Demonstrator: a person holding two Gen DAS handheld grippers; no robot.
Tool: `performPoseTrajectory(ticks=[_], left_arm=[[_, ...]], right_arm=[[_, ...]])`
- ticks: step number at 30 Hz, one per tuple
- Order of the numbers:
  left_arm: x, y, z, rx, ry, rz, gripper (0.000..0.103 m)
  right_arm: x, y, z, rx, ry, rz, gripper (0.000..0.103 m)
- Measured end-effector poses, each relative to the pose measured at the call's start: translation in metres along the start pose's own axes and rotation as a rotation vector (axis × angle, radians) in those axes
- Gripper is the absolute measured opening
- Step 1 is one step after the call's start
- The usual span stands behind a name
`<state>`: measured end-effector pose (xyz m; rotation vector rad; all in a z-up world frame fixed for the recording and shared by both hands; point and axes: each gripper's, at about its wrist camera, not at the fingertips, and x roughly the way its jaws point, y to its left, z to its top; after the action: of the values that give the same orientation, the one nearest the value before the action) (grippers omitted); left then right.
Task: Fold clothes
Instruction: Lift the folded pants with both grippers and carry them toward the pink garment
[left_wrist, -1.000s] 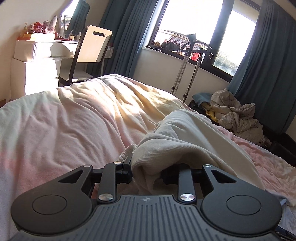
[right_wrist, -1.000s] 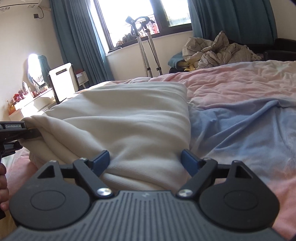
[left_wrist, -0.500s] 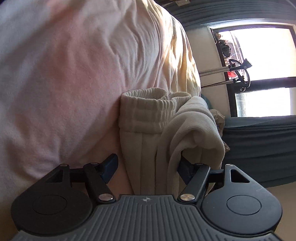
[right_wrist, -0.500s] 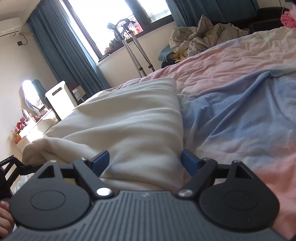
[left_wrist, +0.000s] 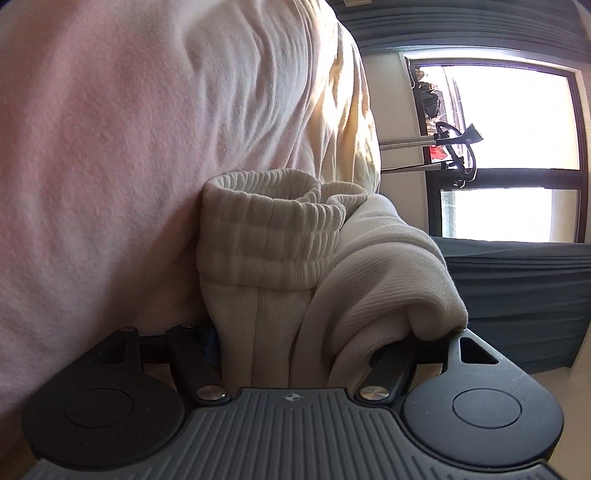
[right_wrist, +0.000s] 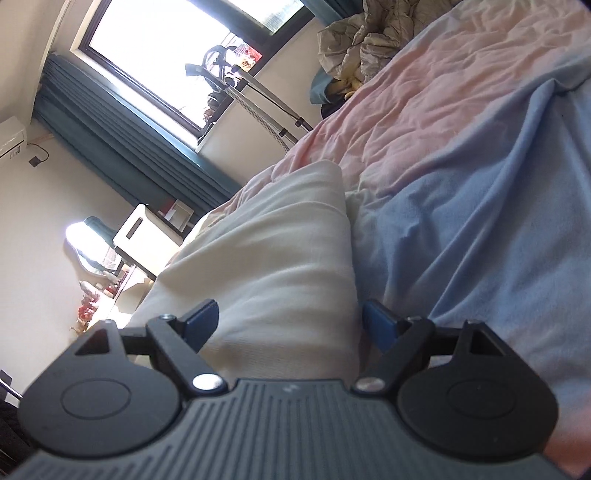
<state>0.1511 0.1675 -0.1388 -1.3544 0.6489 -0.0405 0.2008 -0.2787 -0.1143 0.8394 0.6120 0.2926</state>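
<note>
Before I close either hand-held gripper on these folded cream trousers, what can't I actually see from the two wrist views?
- Left wrist view: the right fingertip of the left hand-held gripper is buried under a fold of the cream trousers.
- Left wrist view: whether the pads press the cloth is unclear.
- Right wrist view: the trousers' near edge is cut off by the right hand-held gripper body.
- Right wrist view: shelf items at left are too small.

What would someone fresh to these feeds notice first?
The cream garment fills both views: its ribbed waistband bunches between the left gripper's wide-set fingers, and a folded edge lies between the right gripper's blue pads. Behind lie the pink and blue bedding and a bright window, both views steeply tilted.
</note>
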Motion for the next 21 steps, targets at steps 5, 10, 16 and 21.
performPoseTrajectory(ticks=[5,10,16,21], left_arm=[[0.005,-0.002,-0.001,0.026,-0.008,-0.011,0.072],[0.014,-0.012,-0.003,0.060,-0.046,0.007,0.071],[0.018,-0.016,-0.003,0.101,-0.073,0.029,0.053],[0.012,-0.028,-0.004,0.109,-0.086,0.023,0.040]], right_arm=[[0.027,-0.006,0.006,-0.010,0.051,0.078,0.083],[0.033,-0.019,0.010,0.062,0.034,0.131,0.076],[0.032,-0.016,0.011,0.077,-0.005,0.092,0.047],[0.019,0.014,0.015,-0.031,-0.069,0.052,0.030]])
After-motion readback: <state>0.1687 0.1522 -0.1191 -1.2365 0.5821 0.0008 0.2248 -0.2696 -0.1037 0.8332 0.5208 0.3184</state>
